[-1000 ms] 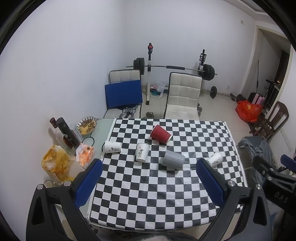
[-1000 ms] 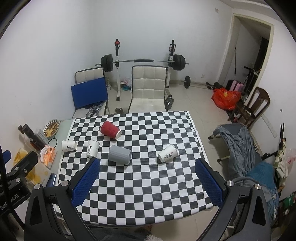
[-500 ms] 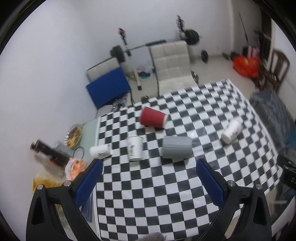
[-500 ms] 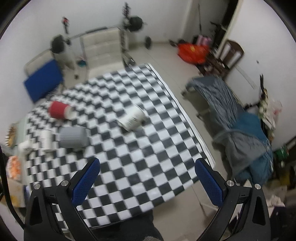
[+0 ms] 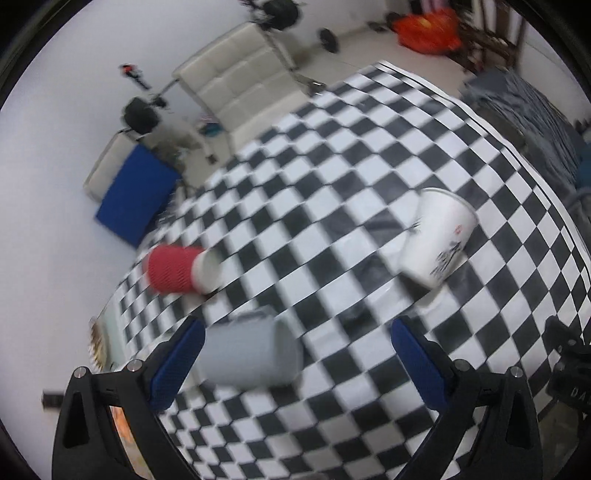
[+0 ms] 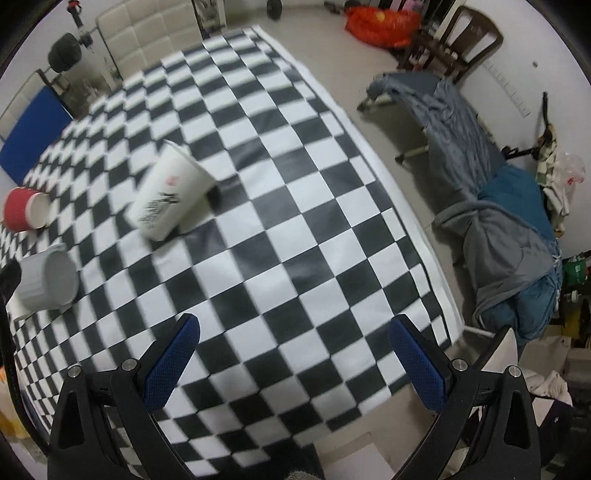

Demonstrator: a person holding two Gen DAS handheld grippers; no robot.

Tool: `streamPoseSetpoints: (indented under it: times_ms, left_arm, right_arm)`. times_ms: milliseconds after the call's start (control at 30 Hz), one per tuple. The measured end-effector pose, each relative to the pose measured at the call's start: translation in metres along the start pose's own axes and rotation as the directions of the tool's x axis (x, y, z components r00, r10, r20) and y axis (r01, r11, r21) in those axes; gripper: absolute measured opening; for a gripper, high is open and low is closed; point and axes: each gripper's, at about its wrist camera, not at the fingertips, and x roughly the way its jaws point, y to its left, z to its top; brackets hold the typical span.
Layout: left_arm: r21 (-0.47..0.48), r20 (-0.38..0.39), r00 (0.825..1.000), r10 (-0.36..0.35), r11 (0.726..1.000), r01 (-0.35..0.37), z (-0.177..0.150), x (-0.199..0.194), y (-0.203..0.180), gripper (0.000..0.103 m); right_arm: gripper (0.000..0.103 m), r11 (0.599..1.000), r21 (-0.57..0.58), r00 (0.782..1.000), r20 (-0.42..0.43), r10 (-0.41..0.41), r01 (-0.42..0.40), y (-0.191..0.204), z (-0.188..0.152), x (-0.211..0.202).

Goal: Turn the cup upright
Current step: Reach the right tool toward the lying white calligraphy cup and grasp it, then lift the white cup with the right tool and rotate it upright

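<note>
Three cups lie on their sides on the checkered tablecloth point(image 5: 332, 229). A white paper cup with dark print point(image 5: 437, 242) lies at the right, also in the right wrist view point(image 6: 170, 197). A grey cup point(image 5: 251, 354) lies just inside my left gripper's left finger. A red ribbed cup point(image 5: 181, 269) lies farther back left. My left gripper point(image 5: 295, 365) is open and empty above the table. My right gripper point(image 6: 295, 365) is open and empty over the table's near right part; the grey cup point(image 6: 46, 277) and red cup point(image 6: 26, 214) show at its left.
A white padded chair point(image 5: 240, 88) and a blue-seated chair point(image 5: 136, 199) stand behind the table. A cot with grey and blue cloth point(image 6: 491, 177) stands to the right of the table edge point(image 6: 424, 240). A wooden chair point(image 6: 461, 40) and an orange bag point(image 6: 380, 22) are on the floor.
Both grippers have moved down and forward toward the table and tilted. The cups look much larger. Both grippers stay open and empty.
</note>
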Motion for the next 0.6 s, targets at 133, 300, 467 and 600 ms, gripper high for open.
streamPoseSetpoints:
  times_ms: [133, 300, 467, 600]
  left_arm:
    - [0.105, -0.038, 0.997, -0.072, 0.991, 0.076, 0.027, 0.026, -0.030, 0.103]
    - [0.219, -0.098, 0.981, -0.166, 0.958, 0.184, 0.043, 0.049, -0.064, 0.103]
    - [0.269, -0.170, 0.960, -0.222, 0.927, 0.262, 0.052, 0.074, -0.087, 0.102]
    - [0.212, -0.198, 0.943, -0.267, 0.928, 0.307, 0.057, 0.086, -0.090, 0.095]
  right_arm:
    - [0.103, 1.000, 0.013, 0.998, -0.056, 0.000, 0.001, -0.019, 0.025, 0.038]
    - [0.103, 0.999, 0.046, 0.994, -0.108, 0.014, -0.009, -0.043, 0.047, 0.068]
    - [0.103, 0.997, 0.073, 0.988, -0.154, 0.030, -0.019, -0.061, 0.058, 0.088]
    - [0.103, 0.996, 0.081, 0.984, -0.176, 0.042, -0.028, -0.071, 0.061, 0.096]
